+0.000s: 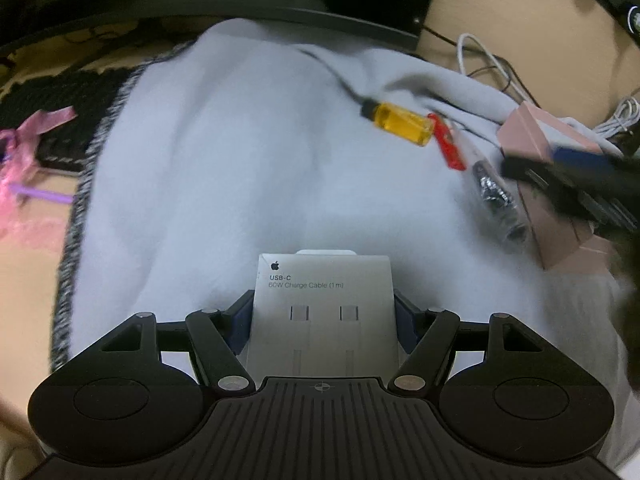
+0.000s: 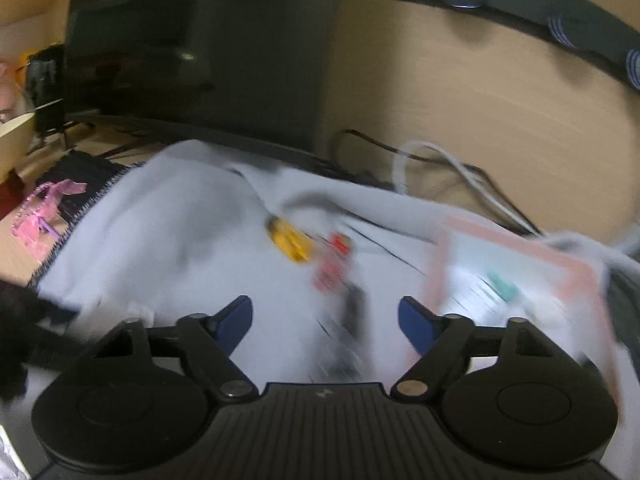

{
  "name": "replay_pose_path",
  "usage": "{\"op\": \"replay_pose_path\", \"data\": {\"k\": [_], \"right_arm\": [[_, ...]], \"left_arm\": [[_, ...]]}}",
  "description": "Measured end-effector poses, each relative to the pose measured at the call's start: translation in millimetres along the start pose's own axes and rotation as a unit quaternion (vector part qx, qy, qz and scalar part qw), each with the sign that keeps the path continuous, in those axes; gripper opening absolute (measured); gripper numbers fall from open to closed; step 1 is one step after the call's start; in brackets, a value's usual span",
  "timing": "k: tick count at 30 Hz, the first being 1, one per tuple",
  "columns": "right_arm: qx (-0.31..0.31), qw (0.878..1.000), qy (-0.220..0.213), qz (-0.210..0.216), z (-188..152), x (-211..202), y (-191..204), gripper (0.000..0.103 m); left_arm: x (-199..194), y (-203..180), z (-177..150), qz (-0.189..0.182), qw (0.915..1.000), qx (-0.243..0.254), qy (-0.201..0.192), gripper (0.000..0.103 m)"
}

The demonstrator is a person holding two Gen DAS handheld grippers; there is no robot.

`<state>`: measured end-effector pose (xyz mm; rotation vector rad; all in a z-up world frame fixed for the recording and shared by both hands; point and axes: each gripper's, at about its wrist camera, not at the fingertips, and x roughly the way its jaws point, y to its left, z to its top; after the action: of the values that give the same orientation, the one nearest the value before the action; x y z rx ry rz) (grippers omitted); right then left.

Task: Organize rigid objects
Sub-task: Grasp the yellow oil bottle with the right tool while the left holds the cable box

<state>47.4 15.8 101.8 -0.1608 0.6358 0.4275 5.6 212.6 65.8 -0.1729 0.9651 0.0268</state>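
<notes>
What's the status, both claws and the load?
Left claw shut on flat white USB-C cable box. Right claw open, empty. Yellow-handled screwdriver, red clip and pink cardboard box lie ahead on the grey cloth.

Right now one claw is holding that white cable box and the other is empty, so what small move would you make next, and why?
Probably carry the USB-C cable box, clamped in the left gripper, across the grey cloth toward the pink box, beside the yellow-handled screwdriver. The right gripper is open and empty.
</notes>
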Motion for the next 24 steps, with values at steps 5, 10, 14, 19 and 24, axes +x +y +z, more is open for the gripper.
{"op": "replay_pose_path", "data": {"k": [5,10,14,19,24], "right_arm": [[-0.02,0.999,0.034,0.022,39,81,22,0.063],[-0.054,0.996,0.071,-0.018,62,157,42,0.063],[-0.048,0.993,0.107,-0.012,69,187,46,0.037],[-0.062,0.992,0.108,0.001,62,163,52,0.03],[-0.071,0.991,0.106,0.047,23,96,53,0.029]], "left_arm": [[-17,13,-4,0.015,0.9998,0.001,-0.011,0.074],[-27,23,-8,0.023,0.9996,-0.001,-0.016,0.074],[-28,27,-10,0.019,0.9997,-0.001,-0.016,0.074],[-25,24,-6,0.011,0.9998,0.01,-0.016,0.074],[-16,15,-3,-0.002,0.9997,0.024,-0.011,0.074]]}}
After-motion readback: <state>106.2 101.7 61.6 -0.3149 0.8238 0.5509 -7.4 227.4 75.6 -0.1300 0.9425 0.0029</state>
